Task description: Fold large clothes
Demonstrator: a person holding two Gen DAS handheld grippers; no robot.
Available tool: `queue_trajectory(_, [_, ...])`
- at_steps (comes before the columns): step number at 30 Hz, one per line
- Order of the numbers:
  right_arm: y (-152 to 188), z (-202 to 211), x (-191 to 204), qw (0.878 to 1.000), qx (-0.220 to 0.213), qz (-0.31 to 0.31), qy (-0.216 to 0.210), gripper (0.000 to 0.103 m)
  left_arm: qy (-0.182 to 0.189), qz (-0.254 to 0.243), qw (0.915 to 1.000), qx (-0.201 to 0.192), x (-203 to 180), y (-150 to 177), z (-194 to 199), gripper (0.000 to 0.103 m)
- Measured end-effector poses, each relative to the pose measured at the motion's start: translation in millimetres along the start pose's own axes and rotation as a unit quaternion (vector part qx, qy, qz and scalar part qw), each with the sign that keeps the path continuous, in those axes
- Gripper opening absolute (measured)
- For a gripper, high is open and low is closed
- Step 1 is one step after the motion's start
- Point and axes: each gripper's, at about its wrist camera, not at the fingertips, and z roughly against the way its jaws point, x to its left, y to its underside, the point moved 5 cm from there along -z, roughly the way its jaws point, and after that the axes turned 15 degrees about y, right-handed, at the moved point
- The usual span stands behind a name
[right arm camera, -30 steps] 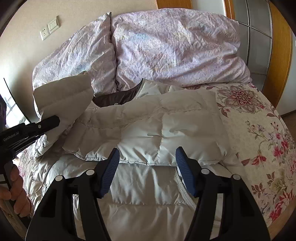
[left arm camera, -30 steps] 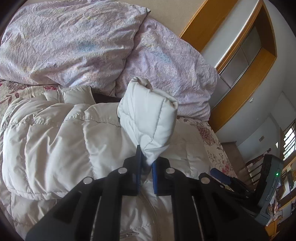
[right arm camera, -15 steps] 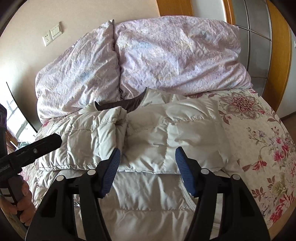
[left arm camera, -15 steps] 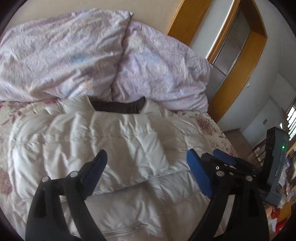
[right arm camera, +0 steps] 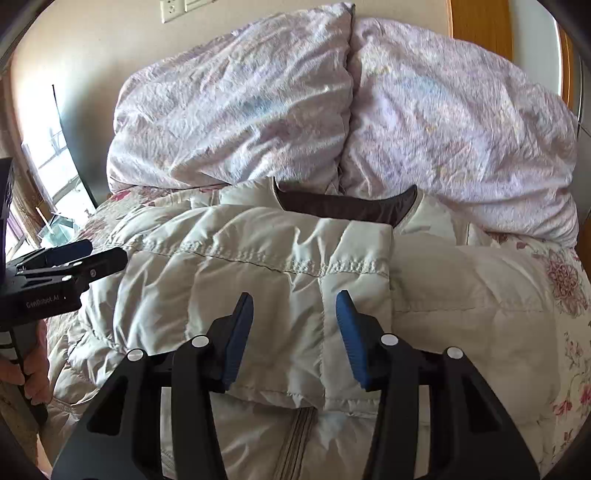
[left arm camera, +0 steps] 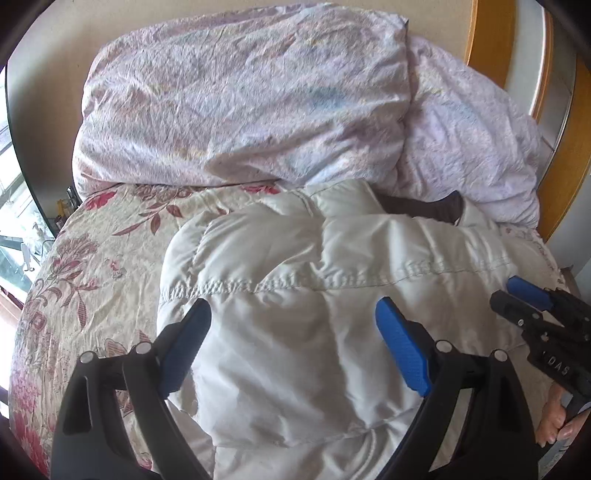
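Observation:
A cream quilted puffer jacket (left arm camera: 303,295) with a dark brown collar lining (right arm camera: 343,208) lies on the bed, both sleeves folded across its chest. It also shows in the right wrist view (right arm camera: 258,280). My left gripper (left arm camera: 291,350) is open and empty just above the folded left sleeve. My right gripper (right arm camera: 293,332) is open and empty, its jaws narrower, above the cuff end of that sleeve near the zipper (right arm camera: 295,435). Each gripper shows in the other's view, the right one (left arm camera: 532,306) and the left one (right arm camera: 74,258).
Two lilac crumpled pillows (left arm camera: 240,99) (right arm camera: 454,122) lean on the wall behind the jacket. A floral bedspread (left arm camera: 92,258) covers the bed; its edge drops off at left. A wooden frame (left arm camera: 484,33) stands at the right, a window at the far left.
My left gripper let go of the raised sleeve cuff and opened; the sleeve now lies flat across the jacket. The left gripper swung left. My right gripper moved closer and its jaws narrowed.

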Motion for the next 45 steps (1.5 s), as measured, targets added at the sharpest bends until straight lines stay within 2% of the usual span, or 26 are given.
queue_trajectory(4, [16,-32,-3,0.999,0.021,0.022,0.017,0.047,-0.017,0.01,0.9996,0.022,18,12,-23,0.09])
queue_trajectory(7, [23,-43,-7,0.999,0.031,0.009,0.001,0.048,-0.019,0.013,0.9994,0.024,25,18,-33,0.092])
queue_trajectory(10, [27,-46,-8,1.0,0.023,0.007,-0.005,0.048,-0.028,0.009,0.9992,0.028,26,22,-41,0.094])
queue_trajectory(15, [27,-51,-16,0.999,0.019,-0.023,-0.034,0.048,-0.021,0.019,0.9991,0.032,31,22,-53,0.097])
queue_trajectory(17, [25,-52,-17,0.998,0.021,-0.027,-0.048,0.049,-0.019,0.014,0.9991,0.034,30,21,-51,0.097])
queue_trajectory(18, [23,-51,-17,0.997,0.024,-0.026,-0.061,0.053,-0.014,0.013,0.9991,0.038,28,21,-47,0.095])
queue_trajectory(19, [22,-48,-20,0.996,0.031,-0.024,-0.077,0.057,-0.004,0.014,0.999,0.041,26,22,-41,0.094])
queue_trajectory(21, [21,-36,-33,0.994,0.05,-0.035,-0.088,0.057,0.039,0.02,0.9984,0.037,19,25,-17,0.094])
queue_trajectory(24, [22,-1,-73,0.991,0.041,-0.081,-0.102,0.075,0.103,0.023,0.994,0.03,16,34,23,0.094])
queue_trajectory(26, [24,26,-108,0.987,0.038,-0.109,-0.108,0.086,0.122,0.024,0.9919,0.026,23,44,47,0.095])
queue_trajectory(28, [30,44,-141,0.985,0.049,-0.129,-0.102,0.091,0.142,0.04,0.9886,0.028,38,57,67,0.095])
queue_trajectory(31, [53,65,-192,0.983,0.081,-0.144,-0.084,0.091,0.16,0.077,0.9831,0.042,67,82,86,0.095])
queue_trajectory(34, [85,79,-237,0.98,0.113,-0.151,-0.056,0.091,0.162,0.093,0.9809,0.054,90,109,100,0.094])
queue_trajectory(39, [152,87,-278,0.957,0.185,-0.204,-0.095,0.091,0.2,0.132,0.9692,0.057,110,143,115,0.093])
queue_trajectory(45, [199,91,-282,0.941,0.214,-0.221,-0.141,0.09,0.251,0.171,0.9509,0.058,117,170,118,0.085])
